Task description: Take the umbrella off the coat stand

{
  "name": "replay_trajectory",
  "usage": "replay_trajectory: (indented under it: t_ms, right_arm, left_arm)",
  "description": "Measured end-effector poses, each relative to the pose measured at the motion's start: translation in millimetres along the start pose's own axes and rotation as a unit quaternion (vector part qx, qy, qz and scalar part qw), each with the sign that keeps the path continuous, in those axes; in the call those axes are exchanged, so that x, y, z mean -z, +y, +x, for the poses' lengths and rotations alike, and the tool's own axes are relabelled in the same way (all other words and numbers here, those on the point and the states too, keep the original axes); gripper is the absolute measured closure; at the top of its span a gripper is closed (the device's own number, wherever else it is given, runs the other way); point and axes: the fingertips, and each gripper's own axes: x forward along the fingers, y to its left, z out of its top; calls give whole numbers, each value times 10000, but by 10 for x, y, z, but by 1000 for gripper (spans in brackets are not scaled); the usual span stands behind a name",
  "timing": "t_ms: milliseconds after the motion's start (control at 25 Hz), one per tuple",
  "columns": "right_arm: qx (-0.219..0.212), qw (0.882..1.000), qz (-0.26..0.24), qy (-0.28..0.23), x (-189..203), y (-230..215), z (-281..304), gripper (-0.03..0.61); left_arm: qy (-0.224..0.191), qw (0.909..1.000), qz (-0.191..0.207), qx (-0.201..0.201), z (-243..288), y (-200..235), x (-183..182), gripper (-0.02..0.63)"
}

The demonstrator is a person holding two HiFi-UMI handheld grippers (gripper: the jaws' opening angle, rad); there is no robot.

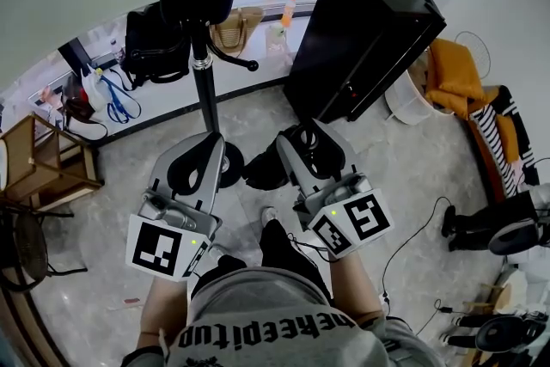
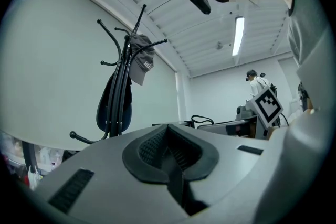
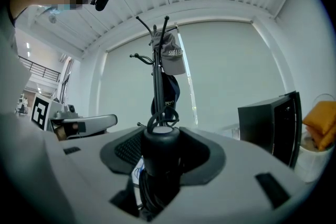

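Note:
My right gripper (image 1: 296, 152) is shut on a folded black umbrella (image 1: 262, 170). In the right gripper view the umbrella's round end and strap loop (image 3: 160, 157) stand up between the jaws of the right gripper (image 3: 160, 139). The coat stand (image 1: 204, 90) rises just ahead of both grippers and apart from the umbrella. It carries a grey cap (image 3: 172, 57) and a dark blue hanging item (image 3: 170, 93). My left gripper (image 1: 193, 172) is held beside the right one. In the left gripper view, the left gripper (image 2: 170, 157) has its pads together with nothing between them, and the coat stand (image 2: 123, 92) is ahead to the left.
A big black box (image 1: 361, 39) stands to the right of the stand. A black bag (image 1: 155, 43) lies by the wall and a wooden chair (image 1: 43, 163) is at the left. Orange cloth (image 1: 451, 69) and cables lie at the right. A person (image 2: 257, 84) stands far off.

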Motion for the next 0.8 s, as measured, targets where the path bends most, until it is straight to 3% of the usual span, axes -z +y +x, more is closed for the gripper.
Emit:
replay_trajectory:
  t_ms: [800]
  right_arm:
    - [79, 9999, 104, -74, -22, 5, 84, 377]
  left_arm:
    - [-1, 9999, -50, -160, -51, 154, 33, 598]
